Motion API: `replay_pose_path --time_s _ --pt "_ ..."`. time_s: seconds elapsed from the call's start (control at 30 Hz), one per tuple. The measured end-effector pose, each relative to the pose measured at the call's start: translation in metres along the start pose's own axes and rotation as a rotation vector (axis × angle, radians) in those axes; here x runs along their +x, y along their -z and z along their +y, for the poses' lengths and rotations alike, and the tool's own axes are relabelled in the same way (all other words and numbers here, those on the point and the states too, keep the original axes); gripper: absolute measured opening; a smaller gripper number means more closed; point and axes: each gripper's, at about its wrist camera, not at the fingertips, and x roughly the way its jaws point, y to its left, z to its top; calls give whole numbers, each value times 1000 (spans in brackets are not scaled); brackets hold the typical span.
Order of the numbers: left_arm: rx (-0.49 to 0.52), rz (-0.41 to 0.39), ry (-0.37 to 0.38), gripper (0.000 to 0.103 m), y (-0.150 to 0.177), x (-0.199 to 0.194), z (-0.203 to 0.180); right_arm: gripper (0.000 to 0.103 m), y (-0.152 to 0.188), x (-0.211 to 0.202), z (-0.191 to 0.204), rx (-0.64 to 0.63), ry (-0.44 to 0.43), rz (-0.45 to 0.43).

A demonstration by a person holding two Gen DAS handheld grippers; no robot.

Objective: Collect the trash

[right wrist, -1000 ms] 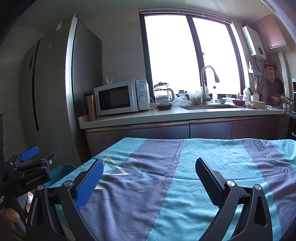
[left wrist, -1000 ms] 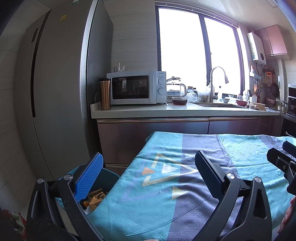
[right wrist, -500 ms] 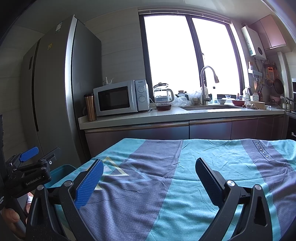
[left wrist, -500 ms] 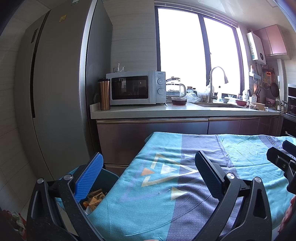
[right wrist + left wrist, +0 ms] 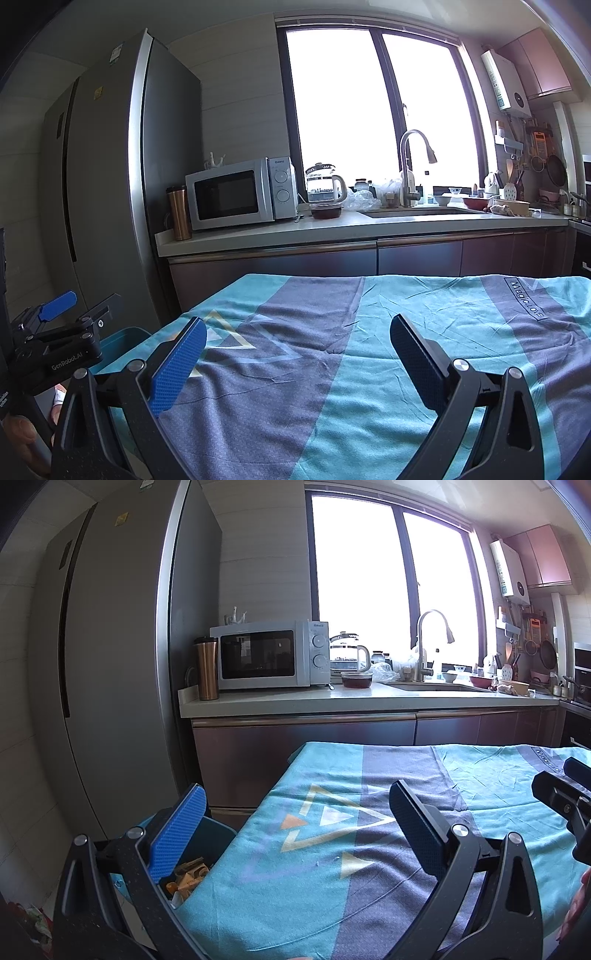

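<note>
Both grippers spread, empty | trash (image 5: pixel 186 877) in bin (image 5: pixel 214 834) under left gripper's (image 5: pixel 295 830) left finger

Sunlit kitchen, bright window (image 5: pixel 388 590).
Steel fridge (image 5: pixel 110 664) beside counter (image 5: pixel 332 698) with microwave (image 5: pixel 269 655); patterned tablecloth (image 5: pixel 369 350).

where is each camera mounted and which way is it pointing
Left wrist: on the left gripper, over the table's left edge, facing the microwave; open jaws, right gripper at right, trash bin below.
Right wrist: on the right gripper, above the tablecloth, facing the counter and faucet; open jaws, left gripper and a hand at left.
Shared: microwave, tablecloth, faucet, bin.
</note>
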Motion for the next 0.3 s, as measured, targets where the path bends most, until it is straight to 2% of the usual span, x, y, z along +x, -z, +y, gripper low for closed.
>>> replay_pose_path --time_s 0.17,0.3 --pt "-8 63 29 98 0 13 1 96 2 2 -7 7 14 12" --pt "26 161 75 98 0 39 -12 96 4 8 -25 22 44 50"
